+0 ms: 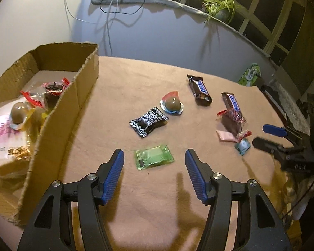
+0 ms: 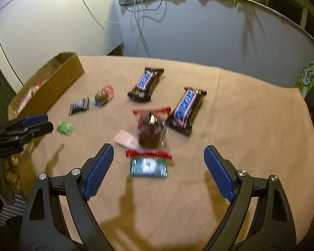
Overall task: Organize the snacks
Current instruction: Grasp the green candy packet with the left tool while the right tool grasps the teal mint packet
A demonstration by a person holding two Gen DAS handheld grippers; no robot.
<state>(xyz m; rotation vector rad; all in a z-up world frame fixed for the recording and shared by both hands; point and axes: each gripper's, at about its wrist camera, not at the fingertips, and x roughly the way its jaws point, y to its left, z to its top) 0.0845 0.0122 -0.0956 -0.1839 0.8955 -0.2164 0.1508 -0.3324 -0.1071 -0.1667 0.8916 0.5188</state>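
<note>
Our left gripper (image 1: 154,153) hangs with its blue ribbed pads spread wide and nothing between them; the small green translucent sachet (image 1: 154,159) lies on the tan cloth (image 1: 157,209) just ahead, between the tips and touching neither. Our right gripper (image 2: 158,153) is likewise spread and empty, above the teal foil square (image 2: 148,167), whose print is smeared by motion blur — we cannot read it. Just past it lies the clear red-edged wrapper holding a dark brown cake (image 2: 150,131), overlapping a pale pink packet (image 2: 125,139).

Further out lie two dark brown candy bars with blue lettering (image 2: 145,83), the lettering too blurred to spell out, a black-and-white patterned packet (image 1: 149,121) with script we cannot make out, and a brown domed chocolate in a pink-and-blue cup (image 1: 171,104).

At far left stands the open brown cardboard box (image 1: 79,96), cut off by the frame; its near wall hides part of the snacks inside. Bare cloth lies between box and sachet — and in front of both grippers.
</note>
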